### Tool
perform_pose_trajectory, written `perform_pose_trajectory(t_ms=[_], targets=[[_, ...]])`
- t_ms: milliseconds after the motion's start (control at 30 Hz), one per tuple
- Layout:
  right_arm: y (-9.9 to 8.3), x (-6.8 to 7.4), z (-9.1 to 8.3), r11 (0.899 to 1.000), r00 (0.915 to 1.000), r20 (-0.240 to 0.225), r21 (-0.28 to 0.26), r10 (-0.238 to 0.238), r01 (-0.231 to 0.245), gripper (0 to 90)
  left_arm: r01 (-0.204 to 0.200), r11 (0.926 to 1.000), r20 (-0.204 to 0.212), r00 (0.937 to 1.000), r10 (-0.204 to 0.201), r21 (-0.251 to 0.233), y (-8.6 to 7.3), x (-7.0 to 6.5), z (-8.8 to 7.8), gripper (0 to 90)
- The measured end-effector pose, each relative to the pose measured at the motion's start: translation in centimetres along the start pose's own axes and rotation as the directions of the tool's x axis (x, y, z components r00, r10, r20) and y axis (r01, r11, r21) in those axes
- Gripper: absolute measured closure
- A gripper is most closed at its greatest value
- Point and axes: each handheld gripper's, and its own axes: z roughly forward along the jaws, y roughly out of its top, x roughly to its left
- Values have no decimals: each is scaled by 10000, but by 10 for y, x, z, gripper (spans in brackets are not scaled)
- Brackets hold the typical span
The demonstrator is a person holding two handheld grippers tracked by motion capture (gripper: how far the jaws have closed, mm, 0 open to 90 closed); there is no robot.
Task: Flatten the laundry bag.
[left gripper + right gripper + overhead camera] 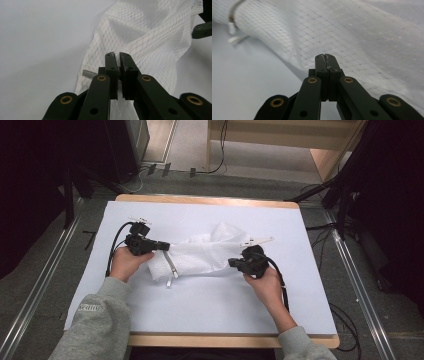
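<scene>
You have one white mesh bag [200, 254] lying crumpled at the centre of the white table [210, 310]; whether anything is inside it you cannot tell. Its zipper [171, 269] runs along the lower-left edge. Your two grippers pinch it: the left gripper [167, 246] clamps the bag's left end, the right gripper [231, 262] clamps the right end.

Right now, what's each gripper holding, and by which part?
Both hold the white mesh bag. The left gripper is shut on its zipper end; the right gripper is shut on the opposite edge of the mesh.
</scene>
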Motion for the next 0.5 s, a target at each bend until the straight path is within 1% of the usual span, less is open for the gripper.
perform_pose_trajectory(t_ms=[33,67,100,167,200,233,267,300,333,400,433,467,500], targets=[[0,1,-7,10000,9999,-100,-69,-31,30,900,-66,10000,13,10000,66,-20,1,-2,-2,866],[0,1,-7,10000,9999,-100,-69,-31,30,900,-167,9998,19,9999,167,-56,3,-5,-4,866],[0,2,-14,9998,9998,-167,-171,-57,55,900,-239,9996,-4,9997,239,-116,4,-8,-5,867],[1,4,-28,9993,9997,-237,-375,-50,41,900,-238,9996,149,9996,241,-169,6,-12,-7,866],[-1,2,-41,9984,9991,-412,-555,118,-141,900,-225,9996,218,9995,229,-170,6,-13,-6,866],[-2,1,-46,9981,9986,-496,-583,168,-197,900,-184,9997,301,9994,189,-150,7,-15,-5,864],[-4,0,-51,9980,9985,-489,-571,238,-266,900,-293,9996,323,9990,294,-51,8,-17,-3,862],[-6,-1,-56,9981,9986,-451,-544,270,-295,900,-402,9992,214,9990,402,-27,9,-21,-1,859],[-6,-1,-56,9981,9986,-451,-544,270,-295,900,-509,9987,110,9986,508,45,9,-23,1,859],[-14,-6,-66,9983,9992,-222,-465,347,-357,900,-641,9979,309,9975,638,97,9,-26,7,845],[-18,-9,-69,9982,9990,-178,-439,403,-410,900,-723,9972,406,9966,715,177,9,-27,8,830],[-29,-18,-74,9972,9978,-73,-332,663,-665,900,-686,9974,528,9963,675,204,8,-27,9,794],[-29,-18,-74,9972,9978,-73,-332,663,-665,900,-749,9970,623,9953,735,203,8,-28,9,794]])
